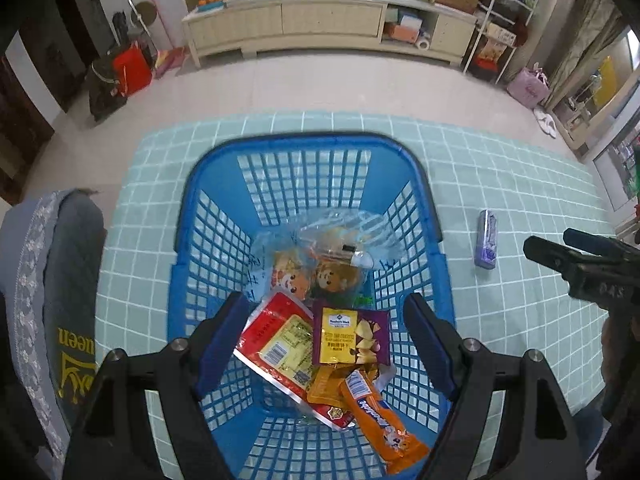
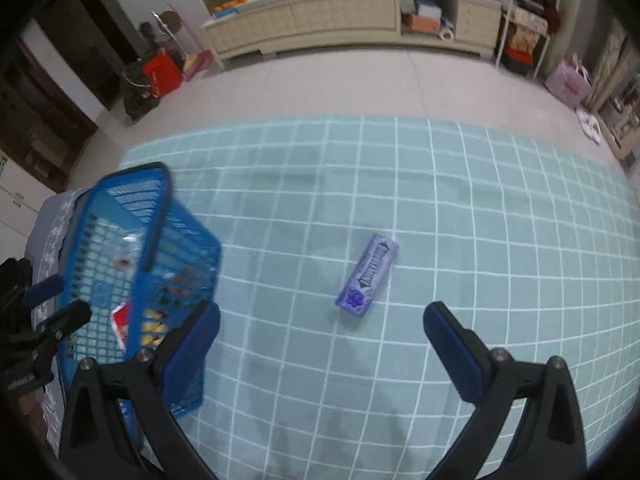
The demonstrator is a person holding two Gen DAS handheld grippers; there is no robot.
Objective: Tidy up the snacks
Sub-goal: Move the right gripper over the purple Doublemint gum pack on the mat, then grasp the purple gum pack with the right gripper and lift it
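Snacks lie mostly inside a blue plastic lattice basket [image 1: 308, 184] with a dark handle, which stands on a table covered by a pale teal cloth with a white grid [image 1: 500, 168]. In the left wrist view the basket holds a red and yellow flat packet [image 1: 276, 344], a purple and yellow cracker pouch [image 1: 352, 336], an orange wrapped bar [image 1: 384, 416] lying partly over a small orange sachet [image 1: 326, 388], and a clear bag printed with cartoon faces [image 1: 320, 264] toward the far end. One snack is outside the basket — a purple rectangular candy box with a grape picture [image 2: 368, 276], lying flat on the cloth, well apart from the basket on its right. The left gripper [image 1: 326, 342] hangs over the basket's opening, pointing steeply down, its blue-padded jaws spread wide with nothing pressed between them. The right gripper [image 2: 322, 336] is likewise released — its jaws stand wide apart over the bare cloth, with the candy box just beyond the fingertips and roughly midway between them, not touched. A grey embroidered fabric [image 1: 44, 280] lies beside the basket at the table's left edge.
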